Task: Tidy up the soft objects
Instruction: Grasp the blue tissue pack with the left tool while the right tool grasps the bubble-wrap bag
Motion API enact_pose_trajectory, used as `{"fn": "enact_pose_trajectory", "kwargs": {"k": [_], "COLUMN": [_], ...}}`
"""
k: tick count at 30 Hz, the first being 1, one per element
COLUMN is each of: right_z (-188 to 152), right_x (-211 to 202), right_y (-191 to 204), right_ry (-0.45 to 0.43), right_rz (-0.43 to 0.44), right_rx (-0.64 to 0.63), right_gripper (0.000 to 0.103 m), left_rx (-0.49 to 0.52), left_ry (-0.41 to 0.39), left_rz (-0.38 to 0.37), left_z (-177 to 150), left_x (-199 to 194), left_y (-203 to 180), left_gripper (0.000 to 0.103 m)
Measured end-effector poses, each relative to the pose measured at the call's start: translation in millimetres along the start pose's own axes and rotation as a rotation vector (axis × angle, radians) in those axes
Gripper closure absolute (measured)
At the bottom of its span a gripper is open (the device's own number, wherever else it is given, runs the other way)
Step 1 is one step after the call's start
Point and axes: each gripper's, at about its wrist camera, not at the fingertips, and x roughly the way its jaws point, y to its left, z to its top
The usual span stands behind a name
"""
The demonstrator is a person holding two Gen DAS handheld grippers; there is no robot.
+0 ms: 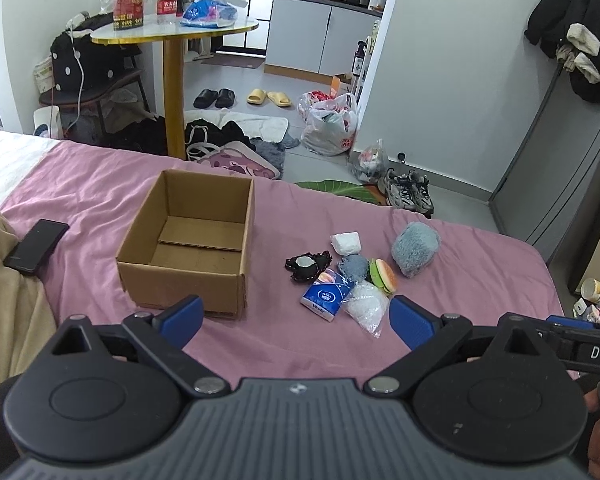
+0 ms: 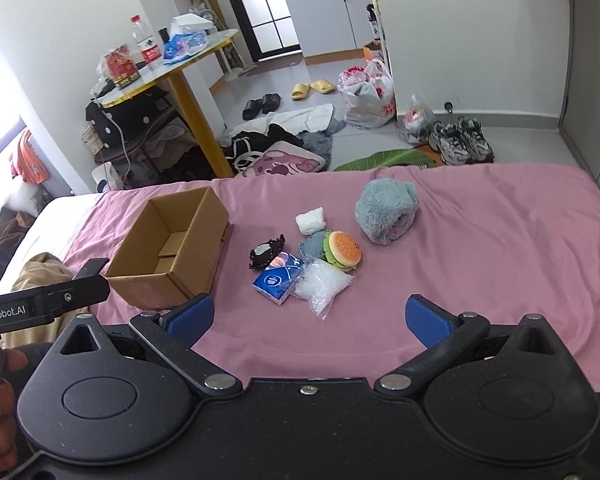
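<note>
An empty cardboard box [image 1: 188,240] [image 2: 172,248] stands open on the pink bedsheet [image 1: 300,344]. To its right lies a cluster of soft items: a blue tissue pack [image 1: 324,294] [image 2: 278,278], a clear plastic bag [image 1: 366,306] [image 2: 324,284], a plush burger [image 1: 384,276] [image 2: 343,250], a black lacy piece [image 1: 306,266] [image 2: 266,254], a white wad [image 1: 346,242] [image 2: 311,221] and a rolled grey fluffy towel [image 1: 415,248] [image 2: 386,212]. My left gripper [image 1: 296,320] and right gripper [image 2: 310,316] hover open over the near sheet, short of the cluster, holding nothing.
A black phone [image 1: 36,246] lies left of the box beside a beige blanket [image 1: 8,300]. Beyond the bed's far edge stand a round yellow-legged table [image 1: 172,32], bags, slippers and sneakers [image 2: 460,140] on the floor. A grey cabinet [image 1: 560,184] stands at right.
</note>
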Motion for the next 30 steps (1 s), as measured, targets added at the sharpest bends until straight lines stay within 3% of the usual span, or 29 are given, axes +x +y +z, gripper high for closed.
{"fn": "enact_pose_trajectory", "kwargs": {"k": [9, 16, 21, 30], "right_z": [7.6, 17.3, 25.0, 33.1], "right_x": [39.9, 72.7, 93.8, 130.5], "right_y": [-16.7, -30.0, -33.9, -46.9], "right_ry": [0.050, 0.099, 0.127, 0.169], "right_rz": [0.013, 0.035, 0.043, 0.045], "right_rx": [0.074, 0.159, 0.198, 0.310], "right_gripper": [0.009, 0.020, 0.020, 0.023], "left_rx": [-0.005, -0.040, -0.056, -0.060], "left_ry": [0.037, 0.085, 0.126, 0.201], "left_rz": [-0.017, -0.031, -0.039, -0.032], "left_z": [5.4, 11.1, 17.1, 26.4], "left_x": [43.0, 81.2, 107.6, 157.3], "left_y": [-9.7, -10.5, -11.4, -17.4], "left_gripper": [0.013, 0.034, 0.042, 0.044]}}
